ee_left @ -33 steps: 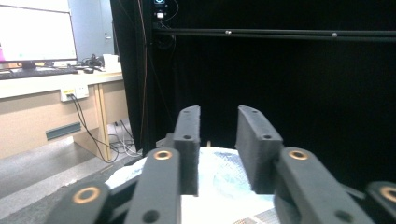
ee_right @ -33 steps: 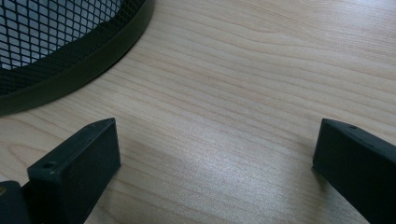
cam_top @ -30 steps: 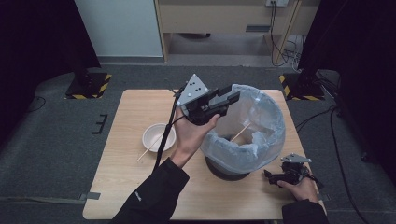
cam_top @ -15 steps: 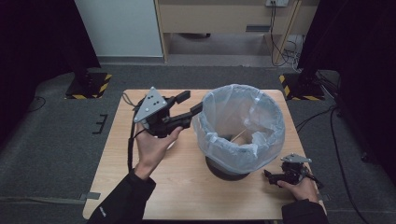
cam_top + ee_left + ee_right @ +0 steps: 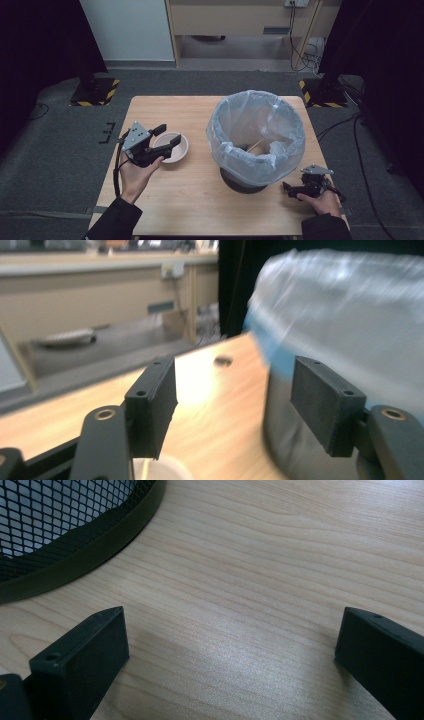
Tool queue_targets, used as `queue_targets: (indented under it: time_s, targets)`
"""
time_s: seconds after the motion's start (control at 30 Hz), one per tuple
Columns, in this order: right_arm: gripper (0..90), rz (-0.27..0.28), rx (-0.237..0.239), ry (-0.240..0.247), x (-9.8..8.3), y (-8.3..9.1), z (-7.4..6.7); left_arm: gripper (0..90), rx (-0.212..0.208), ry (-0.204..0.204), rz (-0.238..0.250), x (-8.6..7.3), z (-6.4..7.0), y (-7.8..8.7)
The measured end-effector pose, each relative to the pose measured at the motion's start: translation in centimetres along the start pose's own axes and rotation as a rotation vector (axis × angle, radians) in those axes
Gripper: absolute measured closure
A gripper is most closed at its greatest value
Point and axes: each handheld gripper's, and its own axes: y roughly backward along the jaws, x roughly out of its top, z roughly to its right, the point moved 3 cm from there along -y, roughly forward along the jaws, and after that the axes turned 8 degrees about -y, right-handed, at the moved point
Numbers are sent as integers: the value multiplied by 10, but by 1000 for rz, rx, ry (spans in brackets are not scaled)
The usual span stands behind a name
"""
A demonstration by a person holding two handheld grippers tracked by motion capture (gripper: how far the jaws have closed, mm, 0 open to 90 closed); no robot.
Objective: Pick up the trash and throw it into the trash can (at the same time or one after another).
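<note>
Left tool (image 5: 165, 138) held above round white bowl (image 5: 172, 148), flat black pads spread, nothing between | right tool (image 5: 291, 189) rested low on pale wood-grain worktop (image 5: 200, 200), pads spread, empty | black mesh bin (image 5: 257, 137) lined with crinkled translucent plastic, thin wooden stick seen inside

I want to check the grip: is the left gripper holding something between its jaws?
No, in the left gripper view the left gripper has its jaws wide apart with just the bare table between them.
</note>
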Motion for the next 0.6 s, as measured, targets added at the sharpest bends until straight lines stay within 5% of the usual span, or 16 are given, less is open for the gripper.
queue_targets:
  time_s: [0.27,0.6]
  targets:
    - [9,0,0,1,0,0,0,318,89,77,-179,-65,-31,-11]
    - [9,0,1,2,0,0,0,358,91,86,-279,-95,-44,-14]
